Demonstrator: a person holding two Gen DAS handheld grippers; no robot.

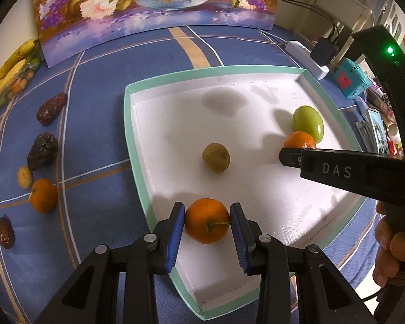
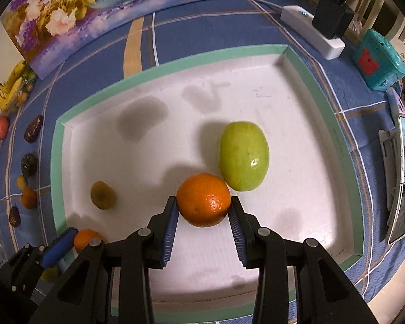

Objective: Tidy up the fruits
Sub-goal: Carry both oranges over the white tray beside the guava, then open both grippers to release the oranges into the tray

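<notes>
Bananas [image 1: 5, 67] blur at edge; right gripper [image 2: 203, 210] half hides orange [image 2: 203, 199].

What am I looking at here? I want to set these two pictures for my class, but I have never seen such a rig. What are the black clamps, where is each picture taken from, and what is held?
There is no robot. A person holds a hand-operated clamp in each hand; one hand shows at the edge. Each clamp carries a wide-angle camera looking along its two blue-padded fingers, so each picture comes from one clamp.

The left gripper is shut on a stemmed orange near the corner of a white tray with a green rim. The right gripper is shut on a second orange, beside a green fruit. A small brownish-yellow fruit lies loose in the tray.

On the blue tablecloth wait dark dried fruits, a third orange and bananas.
</notes>
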